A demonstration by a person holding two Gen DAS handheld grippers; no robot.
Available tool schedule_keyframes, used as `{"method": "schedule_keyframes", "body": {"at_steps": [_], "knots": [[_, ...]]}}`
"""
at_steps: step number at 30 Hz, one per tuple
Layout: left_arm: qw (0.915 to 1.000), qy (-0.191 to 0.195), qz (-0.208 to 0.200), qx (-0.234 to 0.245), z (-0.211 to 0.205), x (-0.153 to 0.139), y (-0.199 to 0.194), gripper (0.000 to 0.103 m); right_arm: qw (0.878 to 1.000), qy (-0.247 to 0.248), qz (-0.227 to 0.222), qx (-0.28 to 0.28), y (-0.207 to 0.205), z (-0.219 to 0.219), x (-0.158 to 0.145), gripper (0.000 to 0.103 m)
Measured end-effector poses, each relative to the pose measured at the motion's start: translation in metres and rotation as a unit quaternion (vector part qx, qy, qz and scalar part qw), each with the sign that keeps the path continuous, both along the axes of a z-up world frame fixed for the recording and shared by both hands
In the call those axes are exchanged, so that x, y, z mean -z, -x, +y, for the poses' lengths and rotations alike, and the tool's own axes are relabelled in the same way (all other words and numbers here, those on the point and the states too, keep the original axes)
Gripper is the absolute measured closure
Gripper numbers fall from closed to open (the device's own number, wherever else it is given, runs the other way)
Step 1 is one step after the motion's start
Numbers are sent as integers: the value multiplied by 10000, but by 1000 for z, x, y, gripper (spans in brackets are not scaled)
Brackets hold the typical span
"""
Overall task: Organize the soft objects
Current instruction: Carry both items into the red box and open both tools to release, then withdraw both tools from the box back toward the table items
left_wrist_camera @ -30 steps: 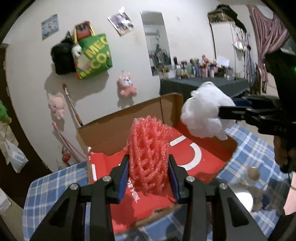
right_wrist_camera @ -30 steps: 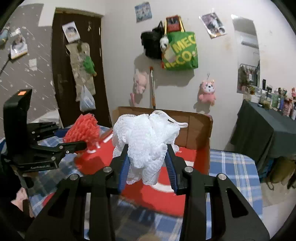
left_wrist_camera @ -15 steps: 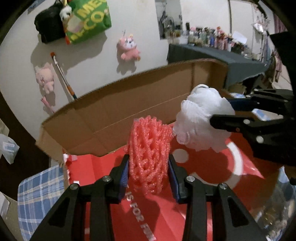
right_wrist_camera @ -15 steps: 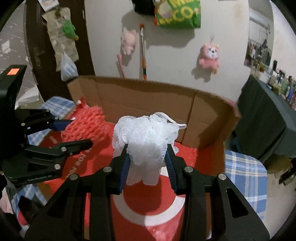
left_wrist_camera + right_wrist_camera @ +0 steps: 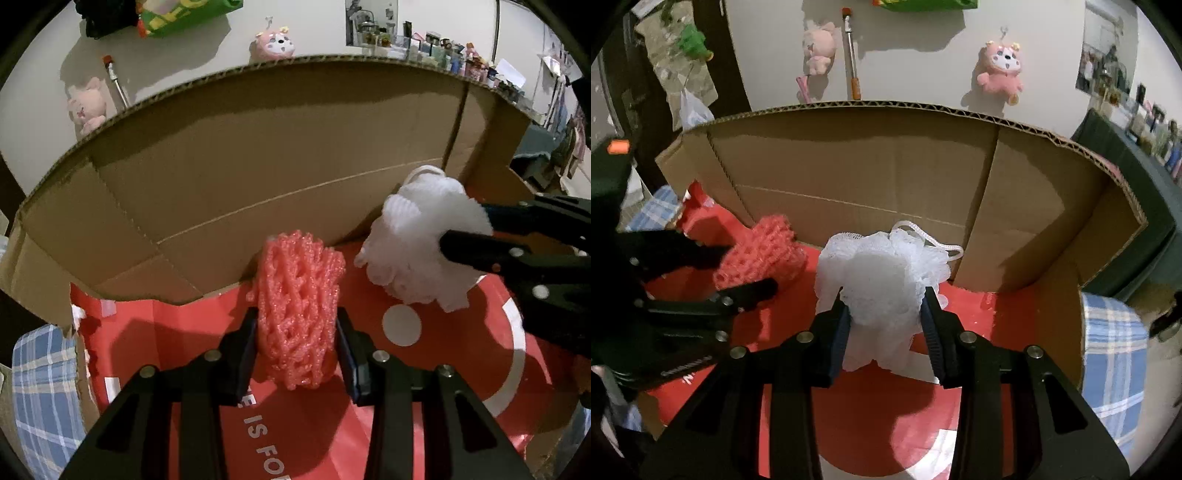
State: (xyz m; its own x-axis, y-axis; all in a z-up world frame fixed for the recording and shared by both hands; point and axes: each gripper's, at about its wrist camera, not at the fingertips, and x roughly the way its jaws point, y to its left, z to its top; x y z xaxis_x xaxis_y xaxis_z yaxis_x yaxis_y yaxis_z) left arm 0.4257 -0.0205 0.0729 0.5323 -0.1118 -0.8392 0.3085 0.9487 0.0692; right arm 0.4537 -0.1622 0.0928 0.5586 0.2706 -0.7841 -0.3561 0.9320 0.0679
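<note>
Cardboard walls fill the background now, the open box (image 5: 258,155) standing on its red printed floor (image 5: 871,417) right ahead of both tools. Left gripper (image 5: 297,343) is clamped on the pink foam net (image 5: 299,310), which juts forward between its pads, above the red floor near the back wall. Right gripper (image 5: 886,325) is clamped on the white mesh pouf (image 5: 882,277), just to the right of the net and equally far in. Both soft items are inside the box but not set down. Judging by this, the carry is nearly over; release and withdrawal remain.
</note>
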Motion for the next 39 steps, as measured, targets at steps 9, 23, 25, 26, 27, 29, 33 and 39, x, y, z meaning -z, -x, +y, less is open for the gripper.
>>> {"method": "schedule_keyframes", "body": {"at_steps": [9,23,25,26,27,29,33,39], "knots": [[10000,62,41,-14,2,-2,0,60,9999,70,129,-19,3,4,1,59],[10000,50,6,-80,-5,-4,1,48,9994,50,321,134,1,-1,3,42],[9999,78,-28,-107,-5,-7,1,43,9994,37,302,163,1,-1,2,40],[9999,111,-46,-123,-4,-8,1,39,9994,25,305,180,0,-1,1,35],[9998,135,-61,-133,-4,-10,2,36,9994,-10,299,197,0,-2,0,32],[9997,164,-66,-157,-2,-14,4,32,9994,-105,260,216,0,-3,-3,31],[9994,227,-184,-205,3,-25,13,28,9991,-190,235,298,3,-6,-11,29],[9970,475,-555,-262,14,-48,40,19,9993,-185,17,311,19,-6,-33,28]]}}
